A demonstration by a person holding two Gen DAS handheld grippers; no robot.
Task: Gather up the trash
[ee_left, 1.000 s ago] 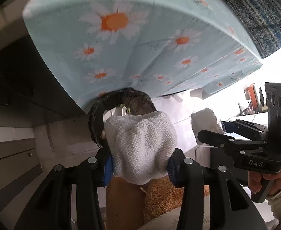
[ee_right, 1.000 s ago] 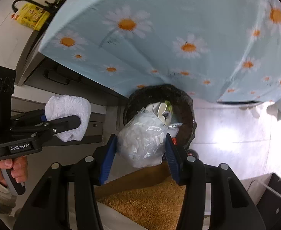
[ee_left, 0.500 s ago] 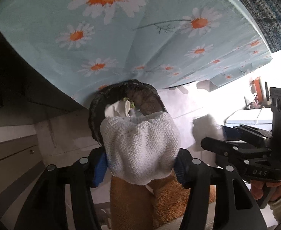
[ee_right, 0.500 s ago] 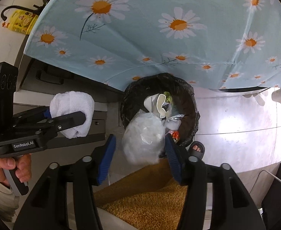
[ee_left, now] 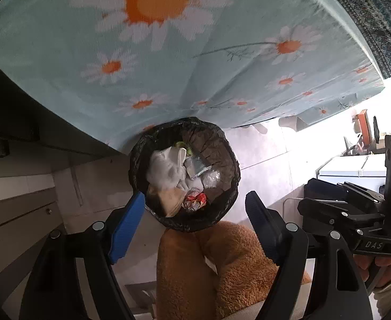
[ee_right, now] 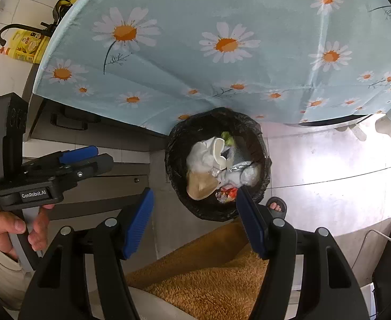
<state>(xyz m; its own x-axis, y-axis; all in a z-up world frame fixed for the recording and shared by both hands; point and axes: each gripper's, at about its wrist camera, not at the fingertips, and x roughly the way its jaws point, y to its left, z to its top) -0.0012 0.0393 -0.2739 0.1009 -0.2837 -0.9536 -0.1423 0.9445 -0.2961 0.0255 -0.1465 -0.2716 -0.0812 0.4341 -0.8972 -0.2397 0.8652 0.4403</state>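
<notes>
A round bin with a black liner point(ee_left: 223, 186) point(ee_right: 259, 138) stands on the floor under the table's edge. It holds white crumpled wads point(ee_left: 163, 170) point(ee_right: 199, 157), a clear plastic bag point(ee_right: 246, 176), tan paper point(ee_right: 199, 186) and a red wrapper point(ee_left: 195, 200). My left gripper point(ee_left: 195, 224) hangs above the bin's near rim, open, with nothing between its blue pads point(ee_left: 126, 226). My right gripper point(ee_right: 195, 221) is also open and empty, over the bin's near left side. Each gripper shows in the other's view: the left point(ee_right: 96, 157), the right point(ee_left: 306, 196).
A table with a light blue daisy cloth point(ee_left: 168, 66) point(ee_right: 222, 40) overhangs the bin. The person's brown fleece legs point(ee_left: 208, 272) point(ee_right: 208, 280) and a sandalled foot point(ee_right: 275, 208) are just below. Grey drawers point(ee_right: 102, 184) lie left; a yellow bottle point(ee_right: 24, 48) stands far left.
Both grippers have opened. The white knitted wad has left the left gripper and the clear plastic bag has left the right one; both now lie in the bin.
</notes>
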